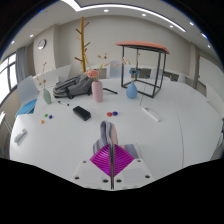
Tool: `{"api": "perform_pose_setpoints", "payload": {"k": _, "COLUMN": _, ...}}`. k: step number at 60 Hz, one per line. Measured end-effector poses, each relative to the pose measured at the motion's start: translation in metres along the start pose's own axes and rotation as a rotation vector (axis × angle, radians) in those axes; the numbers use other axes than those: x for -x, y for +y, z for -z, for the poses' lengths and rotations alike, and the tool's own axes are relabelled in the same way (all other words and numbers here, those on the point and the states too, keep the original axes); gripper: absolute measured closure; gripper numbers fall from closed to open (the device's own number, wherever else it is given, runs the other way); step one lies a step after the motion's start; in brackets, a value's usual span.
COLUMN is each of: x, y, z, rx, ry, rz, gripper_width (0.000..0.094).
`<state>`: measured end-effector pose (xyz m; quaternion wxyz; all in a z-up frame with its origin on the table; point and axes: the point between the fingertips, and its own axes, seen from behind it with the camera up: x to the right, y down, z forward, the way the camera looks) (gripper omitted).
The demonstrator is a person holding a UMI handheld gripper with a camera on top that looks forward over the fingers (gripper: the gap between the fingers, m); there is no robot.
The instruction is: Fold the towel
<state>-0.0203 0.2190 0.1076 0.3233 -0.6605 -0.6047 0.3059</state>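
The gripper (113, 160) is low over a white table (170, 130), at about 6 o'clock. Its two fingers with the magenta pads (102, 157) stand very near to each other, with only a thin dark line between them, and nothing is held there as far as I can see.

The towel is probably the grey heap of cloth (70, 88) far beyond the fingers, at about 10 o'clock on the table; the view is too small there to be sure it is a towel. It lies crumpled, well apart from the gripper.

Ahead of the fingers, near 11 o'clock, lies a small black block (81, 113). Just beside it, toward 12 o'clock, are small red and blue pieces (110, 115). A pink bottle (97, 89) stands upright behind them, and a blue vase (131, 91) stands at about 1 o'clock. A white flat thing (150, 114) lies at 2 o'clock.

Farther back is a black frame stand with a red top (139, 46), and a wooden coat rack (81, 40) at about 11 o'clock.
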Motion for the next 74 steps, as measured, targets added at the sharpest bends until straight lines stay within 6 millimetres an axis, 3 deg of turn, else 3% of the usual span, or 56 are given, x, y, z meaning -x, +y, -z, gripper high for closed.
{"api": "perform_pose_setpoints", "payload": {"k": 7, "x": -0.062, "y": 0.022, "z": -0.021, "rx": 0.025, "ry": 0.076, "rz": 0.039, "gripper_width": 0.0924}}
{"api": "perform_pose_setpoints", "payload": {"k": 13, "x": -0.081, "y": 0.05, "z": -0.046, "rx": 0.07, "ry": 0.068, "rz": 0.058, "gripper_width": 0.0893}}
{"api": "perform_pose_setpoints", "payload": {"k": 14, "x": -0.084, "y": 0.054, "z": -0.049, "rx": 0.077, "ry": 0.071, "rz": 0.066, "gripper_width": 0.0824}}
{"api": "perform_pose_setpoints", "payload": {"k": 15, "x": -0.088, "y": 0.056, "z": -0.051, "rx": 0.078, "ry": 0.079, "rz": 0.073, "gripper_width": 0.0695}}
{"api": "perform_pose_setpoints", "payload": {"k": 18, "x": -0.098, "y": 0.057, "z": -0.045, "rx": 0.06, "ry": 0.111, "rz": 0.087, "gripper_width": 0.0127}}
{"api": "perform_pose_setpoints", "payload": {"k": 19, "x": -0.1, "y": 0.054, "z": -0.041, "rx": 0.048, "ry": 0.115, "rz": 0.093, "gripper_width": 0.0084}}
{"api": "perform_pose_setpoints", "payload": {"k": 21, "x": -0.1, "y": 0.049, "z": -0.031, "rx": 0.032, "ry": 0.117, "rz": 0.091, "gripper_width": 0.0138}}
{"api": "perform_pose_setpoints", "payload": {"k": 25, "x": -0.097, "y": 0.043, "z": 0.001, "rx": 0.04, "ry": 0.121, "rz": 0.055, "gripper_width": 0.0085}}
{"api": "perform_pose_setpoints", "payload": {"k": 39, "x": -0.04, "y": 0.018, "z": 0.157, "rx": 0.064, "ry": 0.082, "rz": 0.027, "gripper_width": 0.0083}}
{"api": "perform_pose_setpoints", "payload": {"k": 49, "x": -0.002, "y": 0.006, "z": 0.241, "rx": 0.038, "ry": 0.06, "rz": 0.055, "gripper_width": 0.0083}}
{"api": "perform_pose_setpoints", "payload": {"k": 60, "x": 0.019, "y": 0.0, "z": 0.274, "rx": 0.001, "ry": 0.046, "rz": 0.063, "gripper_width": 0.0087}}
{"api": "perform_pose_setpoints", "payload": {"k": 74, "x": 0.027, "y": 0.003, "z": 0.278, "rx": -0.007, "ry": 0.05, "rz": 0.062, "gripper_width": 0.0084}}
